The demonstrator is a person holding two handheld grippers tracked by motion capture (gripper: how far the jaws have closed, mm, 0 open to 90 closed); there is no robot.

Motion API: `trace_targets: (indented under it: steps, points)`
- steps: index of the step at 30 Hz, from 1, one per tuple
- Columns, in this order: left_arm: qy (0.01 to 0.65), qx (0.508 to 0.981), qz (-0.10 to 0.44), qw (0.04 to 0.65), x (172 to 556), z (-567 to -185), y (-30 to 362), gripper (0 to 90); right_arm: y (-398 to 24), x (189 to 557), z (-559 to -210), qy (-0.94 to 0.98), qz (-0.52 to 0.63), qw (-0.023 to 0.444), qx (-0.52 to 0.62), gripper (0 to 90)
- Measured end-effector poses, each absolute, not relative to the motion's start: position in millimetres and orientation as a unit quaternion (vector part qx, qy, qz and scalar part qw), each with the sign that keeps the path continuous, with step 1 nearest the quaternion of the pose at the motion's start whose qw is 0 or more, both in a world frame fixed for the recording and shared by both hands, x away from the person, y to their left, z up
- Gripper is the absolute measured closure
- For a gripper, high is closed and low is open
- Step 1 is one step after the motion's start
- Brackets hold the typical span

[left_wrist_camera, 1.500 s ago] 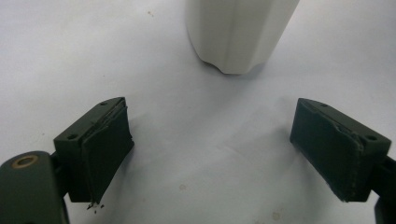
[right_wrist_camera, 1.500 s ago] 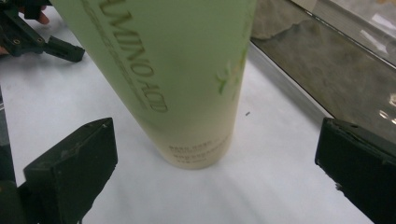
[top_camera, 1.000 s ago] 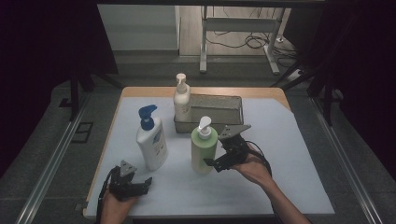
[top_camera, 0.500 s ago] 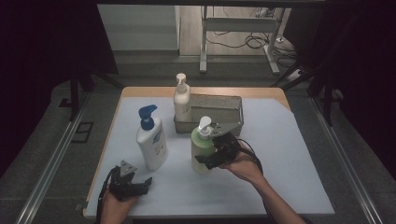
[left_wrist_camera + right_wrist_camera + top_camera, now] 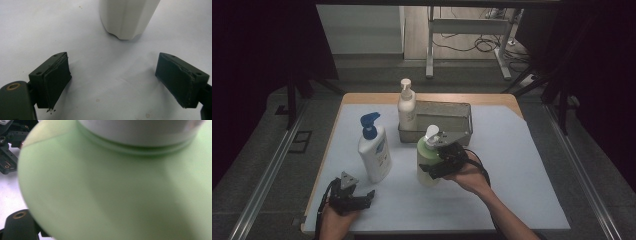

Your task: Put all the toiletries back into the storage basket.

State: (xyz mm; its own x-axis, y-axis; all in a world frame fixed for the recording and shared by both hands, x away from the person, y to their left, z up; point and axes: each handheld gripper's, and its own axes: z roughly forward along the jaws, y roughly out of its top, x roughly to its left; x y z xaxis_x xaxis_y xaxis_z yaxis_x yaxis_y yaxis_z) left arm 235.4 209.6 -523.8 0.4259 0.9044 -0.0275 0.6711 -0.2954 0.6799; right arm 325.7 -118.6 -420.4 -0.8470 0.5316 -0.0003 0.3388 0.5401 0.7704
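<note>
The green pump bottle [image 5: 428,162] stands upright near the middle of the table [image 5: 522,170], just in front of the metal tray [image 5: 457,116]. The right tongs [image 5: 439,162] are at its side with the bottle between their jaws; they have just been closing, though whether the pads press on it cannot be told. The left tongs [image 5: 368,196] rest released near the table's front left corner, just before the white bottle with the blue pump [image 5: 374,152].
</note>
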Motion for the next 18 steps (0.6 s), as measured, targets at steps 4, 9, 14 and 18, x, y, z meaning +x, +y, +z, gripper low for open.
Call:
trace_targets:
  steps: [4, 9, 14, 18]
  points:
    - [0.503, 0.783, 0.185, 0.315, 235.4, -523.7, 209.6, 11.9, -118.2, 325.3, -418.7, 0.871, 0.402, 0.119, 0.255, 12.4]
    - [0.503, 0.783, 0.185, 0.315, 235.4, -523.7, 209.6, 11.9, -121.7, 327.1, -411.7, 0.87, 0.399, 0.12, 0.265, 12.5]
    - [0.503, 0.783, 0.185, 0.315, 235.4, -523.7, 209.6, 11.9, -125.4, 329.2, -401.9, 0.867, 0.399, 0.124, 0.271, 12.4]
    - [0.503, 0.783, 0.185, 0.315, 235.5, -523.7, 209.7, 11.9, -128.1, 331.5, -393.5, 0.865, 0.399, 0.126, 0.277, 12.5]
